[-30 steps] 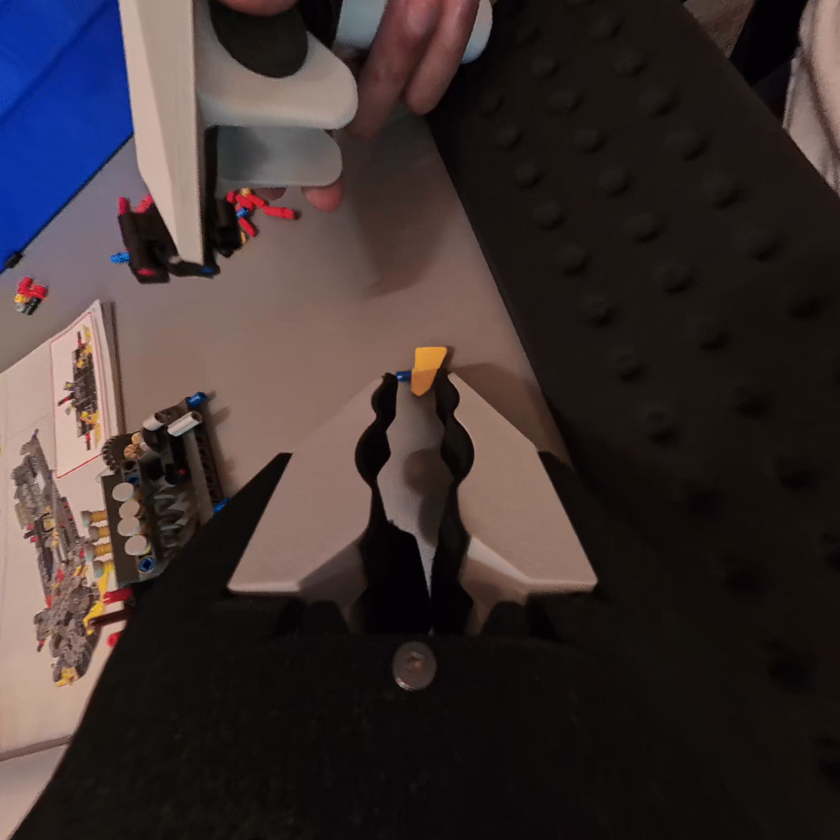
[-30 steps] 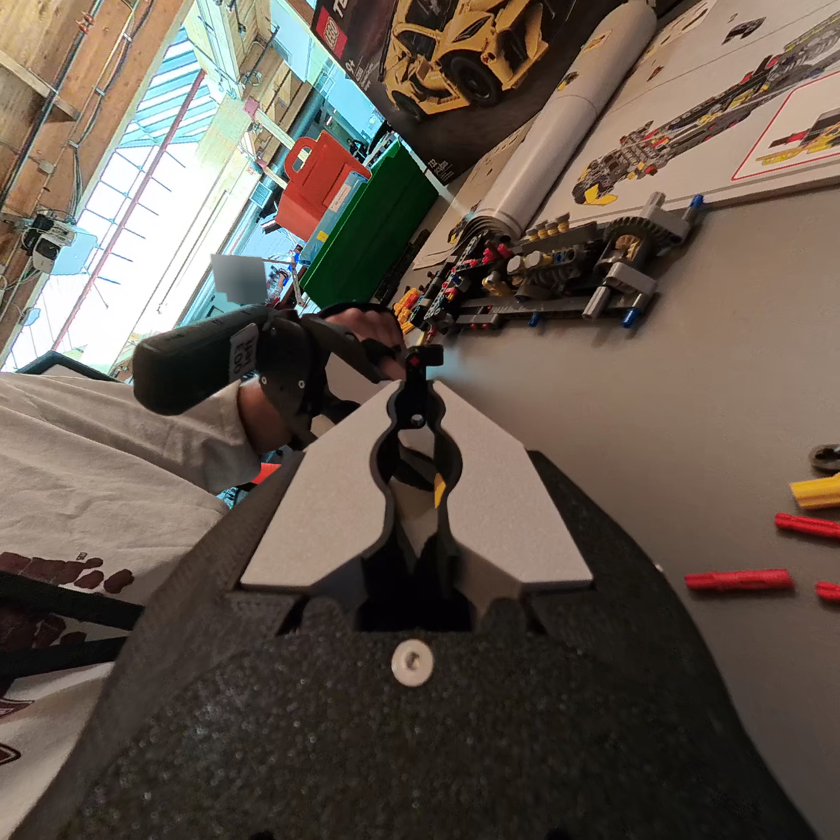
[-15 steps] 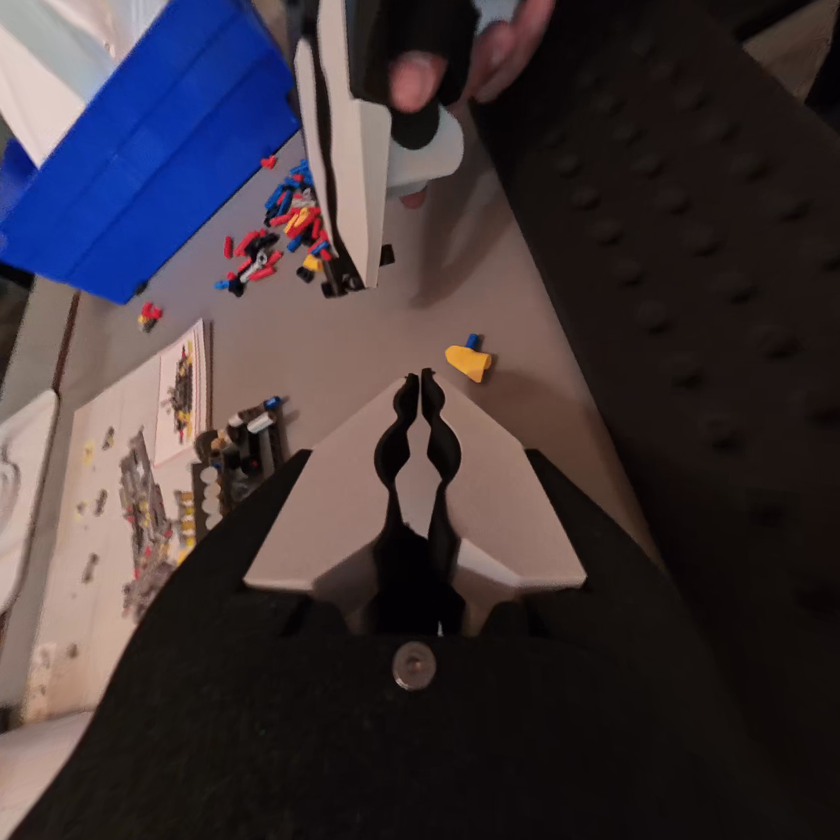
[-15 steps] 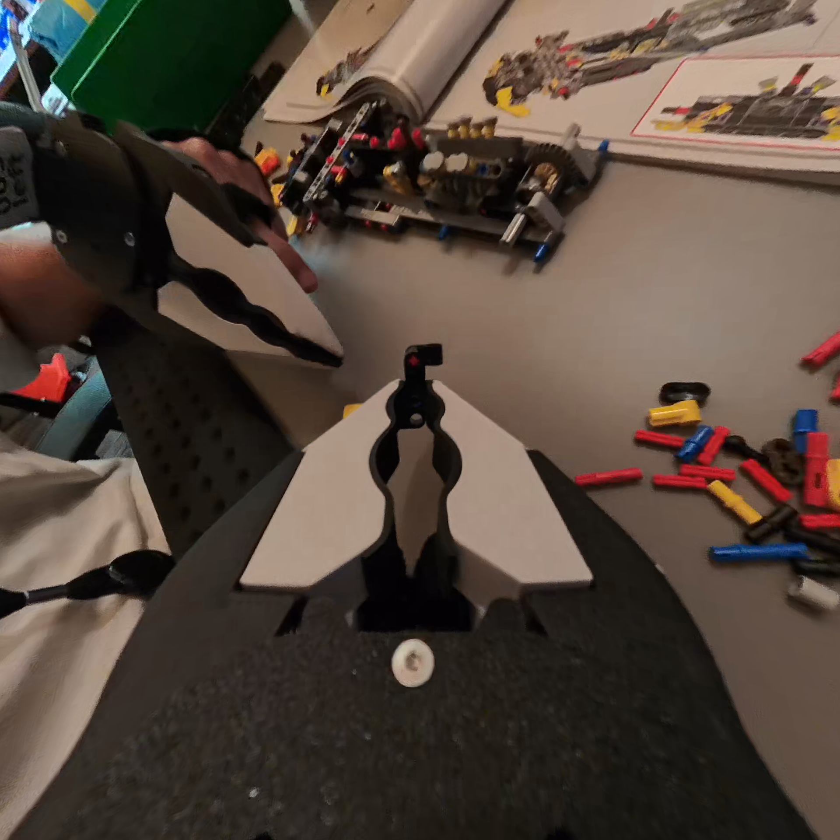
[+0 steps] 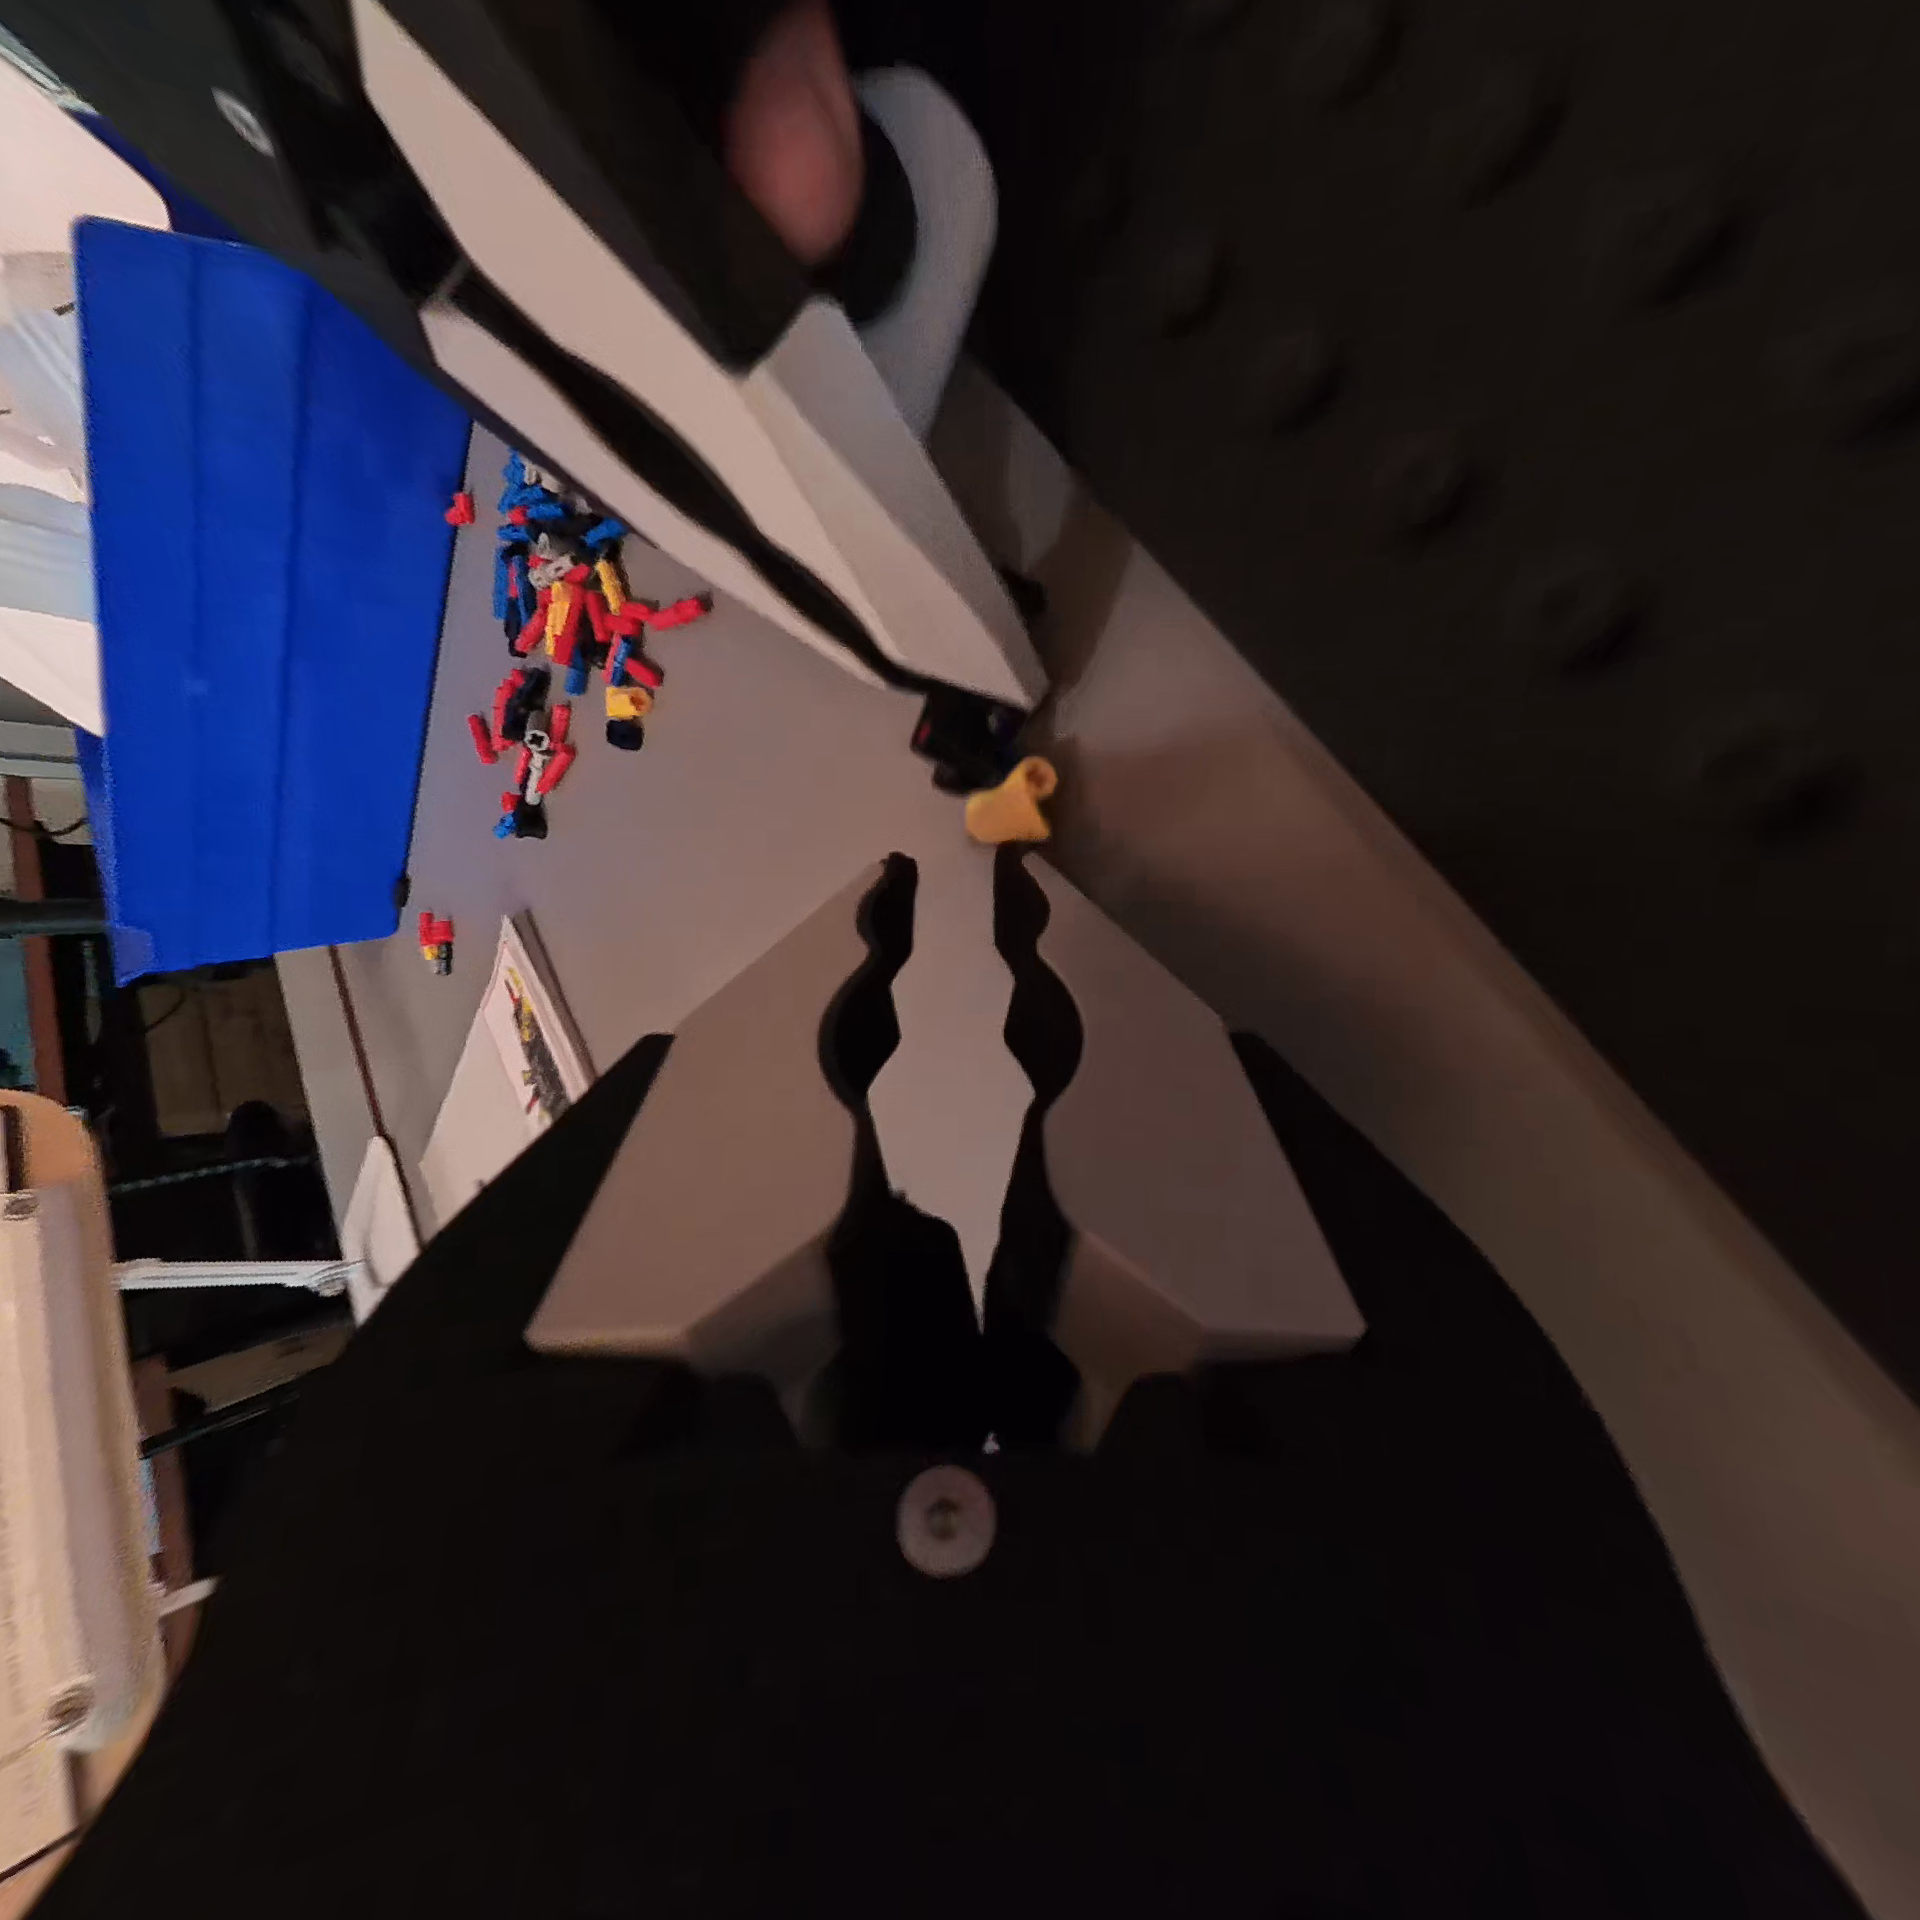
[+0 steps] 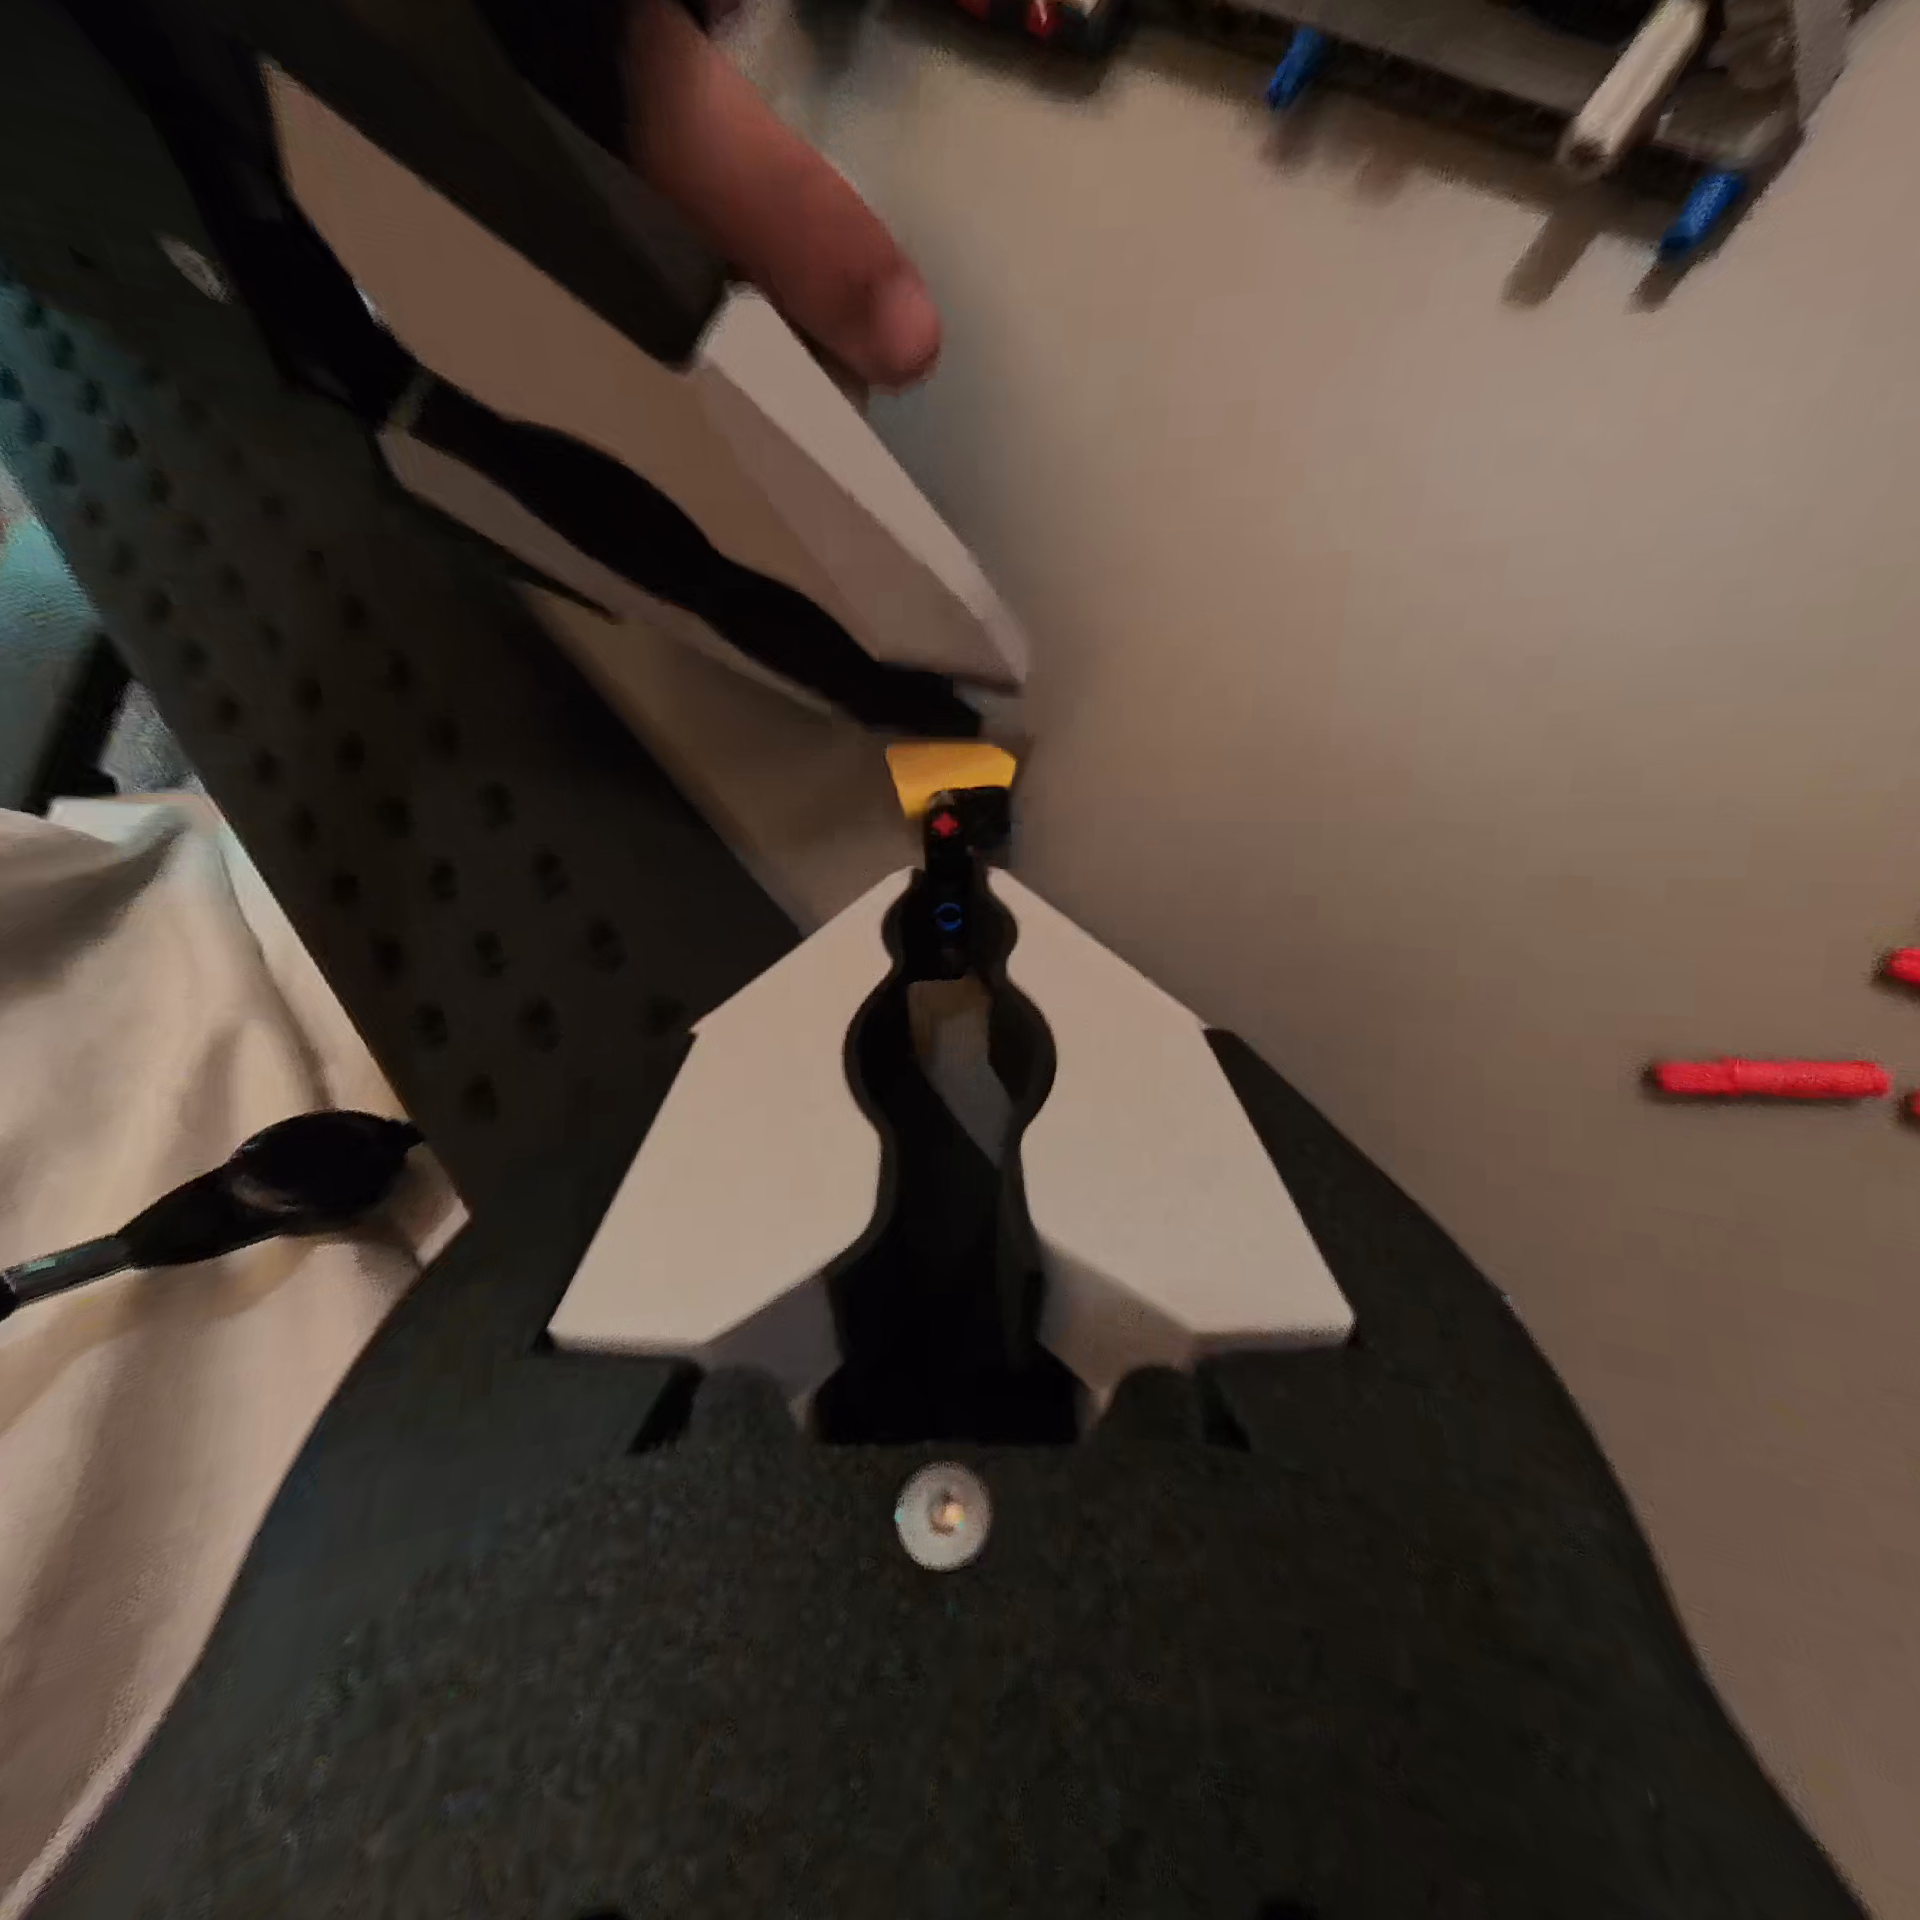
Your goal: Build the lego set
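Note:
A small yellow lego piece lies on the grey table beside the dark studded mat; it also shows in the right wrist view. My left gripper is open and empty, with its tips just short of the yellow piece. My right gripper is shut on a small black piece with a red pin, which is held right against the yellow piece. In the left wrist view the right gripper comes in from the upper left, and the black piece sits at its tip. A person's fingers hold the left gripper.
A blue bin stands at the far left, with a pile of red, blue, yellow and black loose pieces beside it. An instruction booklet lies close by. The part-built grey chassis is at the top right. Red pins lie to the right. The dark mat borders the table.
The left gripper let go of the yellow piece, which now lies on the table, then shut and opened again. The right gripper has swung in with the black piece up to the yellow piece.

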`<state>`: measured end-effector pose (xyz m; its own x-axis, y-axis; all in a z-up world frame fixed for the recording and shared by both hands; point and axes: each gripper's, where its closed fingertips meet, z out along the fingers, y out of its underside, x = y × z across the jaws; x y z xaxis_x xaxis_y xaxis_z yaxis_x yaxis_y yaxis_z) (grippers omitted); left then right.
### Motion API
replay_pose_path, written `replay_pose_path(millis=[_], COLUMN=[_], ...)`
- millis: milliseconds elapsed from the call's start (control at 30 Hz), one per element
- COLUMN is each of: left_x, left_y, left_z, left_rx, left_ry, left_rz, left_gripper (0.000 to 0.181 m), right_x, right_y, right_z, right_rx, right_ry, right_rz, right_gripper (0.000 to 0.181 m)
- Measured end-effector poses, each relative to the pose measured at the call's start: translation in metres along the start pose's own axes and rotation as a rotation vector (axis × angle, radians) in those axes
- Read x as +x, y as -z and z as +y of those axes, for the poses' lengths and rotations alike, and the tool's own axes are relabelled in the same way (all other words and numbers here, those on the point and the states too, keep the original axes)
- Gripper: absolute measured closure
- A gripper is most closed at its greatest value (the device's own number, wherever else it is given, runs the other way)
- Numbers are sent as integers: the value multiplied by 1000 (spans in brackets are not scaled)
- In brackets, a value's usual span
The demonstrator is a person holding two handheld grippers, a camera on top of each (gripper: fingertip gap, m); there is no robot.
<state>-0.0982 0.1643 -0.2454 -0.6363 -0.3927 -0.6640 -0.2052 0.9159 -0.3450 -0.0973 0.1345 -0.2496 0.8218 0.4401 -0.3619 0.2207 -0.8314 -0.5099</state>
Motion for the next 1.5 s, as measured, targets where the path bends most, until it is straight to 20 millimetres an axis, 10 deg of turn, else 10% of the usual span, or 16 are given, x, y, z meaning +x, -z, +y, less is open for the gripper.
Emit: replay_pose_path(millis=[33,367,667,967,1133,1267,1500], left_x=[1,-1,-1,-5,-11,-31,-48], left_y=[0,-3,-5,-10,-4,15,30], left_z=[-2,0,-11,-10,-15,-21,-11], left_rx=[11,19,-15,-54,4,133,259], left_ry=[25,109,-364,-477,-255,138,714], left_rz=[5,-73,-273,-287,-275,-273,-185], left_gripper=[168,172,174,180,181,181,181], right_x=[2,8,12,12,9,41,19], right_y=[-1,-3,1,4,29,43,30], right_z=[-3,-13,-15,-17,-39,-47,-59], right_rx=[15,85,98,113,308,430,446], right_ry=[-11,-102,-289,-318,-260,-129,-183], right_rz=[8,-79,-248,-305,-362,-91,-205], right_gripper=[175,175,175,175,175,176,176])
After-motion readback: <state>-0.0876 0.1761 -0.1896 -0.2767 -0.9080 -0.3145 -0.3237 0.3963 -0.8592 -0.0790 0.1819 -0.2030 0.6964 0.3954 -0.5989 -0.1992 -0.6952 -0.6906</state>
